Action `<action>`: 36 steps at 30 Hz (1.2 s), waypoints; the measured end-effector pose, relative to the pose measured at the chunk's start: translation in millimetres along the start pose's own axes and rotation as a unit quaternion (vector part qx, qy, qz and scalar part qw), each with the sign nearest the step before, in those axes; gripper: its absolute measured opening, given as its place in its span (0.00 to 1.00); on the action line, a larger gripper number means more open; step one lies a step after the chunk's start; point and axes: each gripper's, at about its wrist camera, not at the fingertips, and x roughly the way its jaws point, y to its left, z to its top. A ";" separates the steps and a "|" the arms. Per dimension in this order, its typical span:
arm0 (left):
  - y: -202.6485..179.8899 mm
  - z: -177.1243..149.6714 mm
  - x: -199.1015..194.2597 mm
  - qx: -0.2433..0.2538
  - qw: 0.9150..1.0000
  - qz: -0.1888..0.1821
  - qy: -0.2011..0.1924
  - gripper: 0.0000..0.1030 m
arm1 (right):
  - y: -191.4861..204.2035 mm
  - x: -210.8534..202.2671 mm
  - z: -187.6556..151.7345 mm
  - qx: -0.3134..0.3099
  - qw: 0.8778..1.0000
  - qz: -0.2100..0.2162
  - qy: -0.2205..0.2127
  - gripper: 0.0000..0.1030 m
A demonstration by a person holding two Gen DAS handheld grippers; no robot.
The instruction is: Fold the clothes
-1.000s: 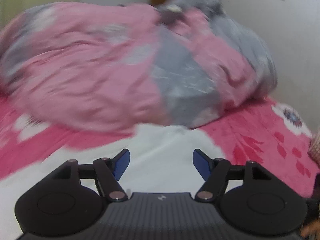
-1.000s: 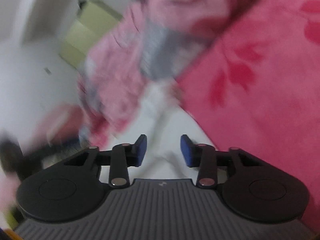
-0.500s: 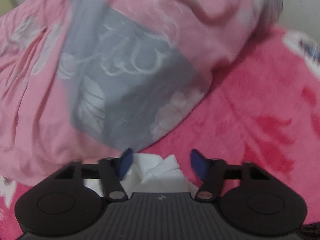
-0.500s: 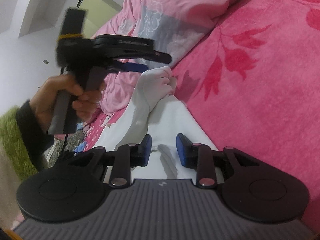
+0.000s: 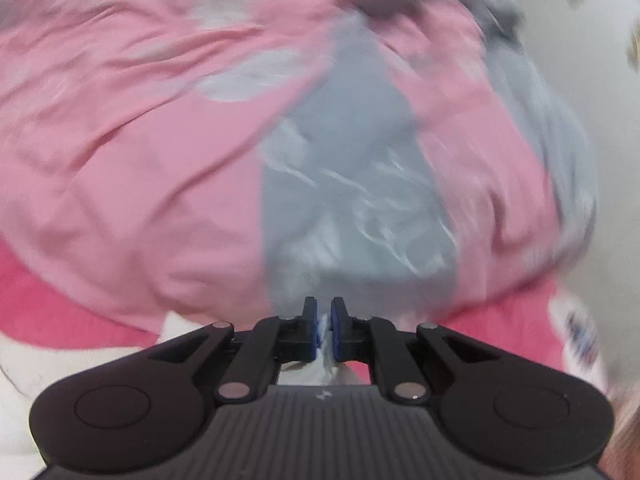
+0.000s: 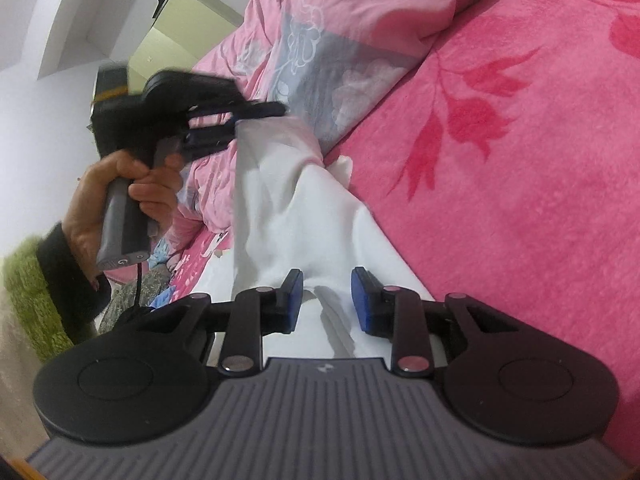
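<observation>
Left gripper (image 5: 324,322) has just clenched white cloth (image 6: 288,200); only the right view shows right gripper (image 6: 326,300) released.

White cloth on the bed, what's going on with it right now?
A person is folding a white garment on a pink bedspread. The left gripper has just closed on one end of it and holds it lifted. The right gripper straddles the near end, jaws apart. A pink-and-grey quilt lies behind.
</observation>
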 end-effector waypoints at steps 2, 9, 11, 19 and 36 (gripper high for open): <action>12.4 -2.4 -1.4 -0.027 0.999 -0.019 -0.027 0.04 | -0.2 -0.7 -0.3 0.001 1.000 0.001 -0.001 0.25; 26.0 -2.6 11.6 -0.083 0.992 -0.038 -0.087 0.01 | -2.6 -3.4 -0.9 0.007 1.000 0.004 -0.001 0.25; 29.3 -3.0 13.0 -0.090 0.991 -0.037 -0.094 0.03 | -3.9 -4.2 -0.8 0.010 1.000 0.007 -0.001 0.25; 18.5 10.2 -76.6 -0.033 0.993 -0.015 -0.113 0.27 | -8.0 -5.8 -0.7 0.024 1.000 0.015 -0.005 0.25; 41.9 -133.8 -194.2 0.098 0.992 0.059 -0.050 0.53 | 58.0 -32.6 -5.9 -0.165 0.985 -0.052 -0.019 0.27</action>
